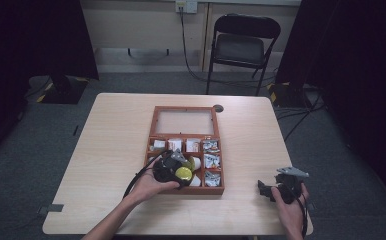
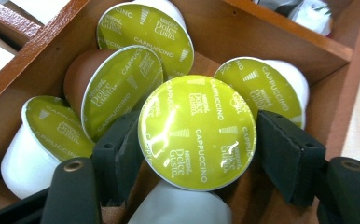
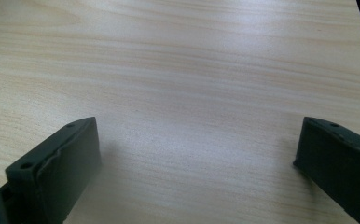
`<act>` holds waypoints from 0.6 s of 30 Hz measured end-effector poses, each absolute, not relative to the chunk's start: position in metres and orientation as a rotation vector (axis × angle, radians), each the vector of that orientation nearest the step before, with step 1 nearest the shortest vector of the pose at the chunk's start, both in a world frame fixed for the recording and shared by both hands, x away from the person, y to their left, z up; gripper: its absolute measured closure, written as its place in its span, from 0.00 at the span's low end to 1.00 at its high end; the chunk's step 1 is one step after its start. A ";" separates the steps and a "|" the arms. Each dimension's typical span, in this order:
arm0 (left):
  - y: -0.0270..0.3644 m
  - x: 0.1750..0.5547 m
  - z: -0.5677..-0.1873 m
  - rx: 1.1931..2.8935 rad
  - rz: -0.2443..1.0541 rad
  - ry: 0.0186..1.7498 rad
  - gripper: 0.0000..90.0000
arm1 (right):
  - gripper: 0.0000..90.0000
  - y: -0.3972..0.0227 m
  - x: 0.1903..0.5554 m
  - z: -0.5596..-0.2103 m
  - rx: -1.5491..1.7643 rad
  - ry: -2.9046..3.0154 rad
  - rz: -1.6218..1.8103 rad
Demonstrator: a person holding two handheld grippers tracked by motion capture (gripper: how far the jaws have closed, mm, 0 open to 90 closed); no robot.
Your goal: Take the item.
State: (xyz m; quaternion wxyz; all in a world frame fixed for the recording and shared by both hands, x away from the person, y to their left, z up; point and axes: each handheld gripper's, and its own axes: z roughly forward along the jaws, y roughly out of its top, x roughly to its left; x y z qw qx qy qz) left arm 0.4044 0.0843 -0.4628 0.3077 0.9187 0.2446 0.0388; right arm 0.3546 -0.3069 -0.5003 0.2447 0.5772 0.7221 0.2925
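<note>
Left gripper [image 2: 197, 154] sits over the wooden box [image 1: 153, 131], its jaws flanking a green-lidded cappuccino capsule [image 2: 197, 132] in the lower-left compartment among other capsules [image 2: 122, 91], pads looking barely clear of it. Right gripper [image 3: 197, 163] hangs wide open above bare table [image 3: 178, 70].

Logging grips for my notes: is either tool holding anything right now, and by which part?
The left tool brackets a green-lidded capsule at its lid rim, a gap showing on one side, so not gripped. The right tool is open over the table.
</note>
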 end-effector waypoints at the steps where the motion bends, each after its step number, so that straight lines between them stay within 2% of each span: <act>1: 0.084 0.405 -0.463 2.433 0.103 0.647 0.37 | 0.00 -0.307 0.355 -0.500 1.576 1.971 0.799; 9: 0.082 0.405 -0.464 2.444 0.116 0.663 0.37 | 0.00 -0.307 0.355 -0.500 1.576 1.971 0.799; 13: 0.081 0.406 -0.464 2.444 0.105 0.662 0.41 | 0.00 -0.307 0.355 -0.500 1.575 1.972 0.799; 18: 0.083 0.406 -0.463 2.433 0.097 0.669 0.42 | 0.00 -0.307 0.355 -0.500 1.576 1.971 0.798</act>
